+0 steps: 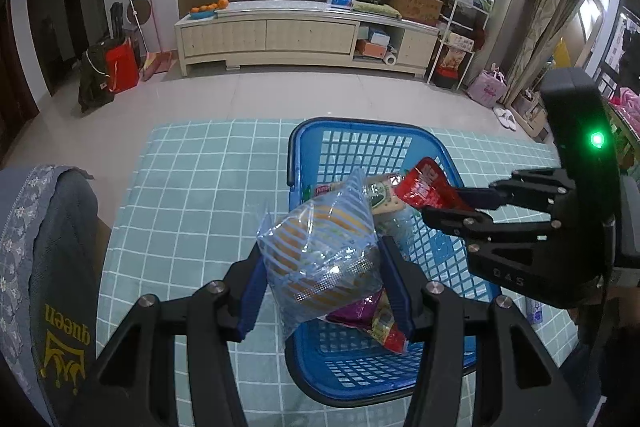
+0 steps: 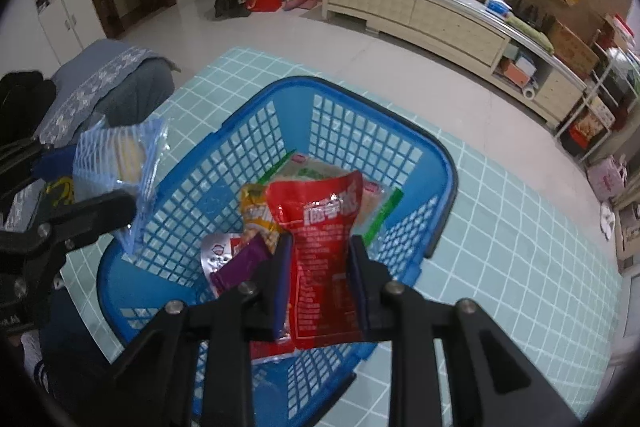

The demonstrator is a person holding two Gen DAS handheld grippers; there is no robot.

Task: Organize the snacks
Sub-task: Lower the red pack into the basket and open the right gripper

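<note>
The left tongs clamp a clear blue-striped packet and the right tongs clamp a red pouch, both above the blue basket.

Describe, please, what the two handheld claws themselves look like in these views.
Both are matte black plastic linkages with silver round pivot bolts. The left claw and the right claw each carry dark blue pads on the inner finger faces. Seen from the left wrist, the right unit has a black body with a glowing green light and faint embossed lettering. No cables show.
</note>
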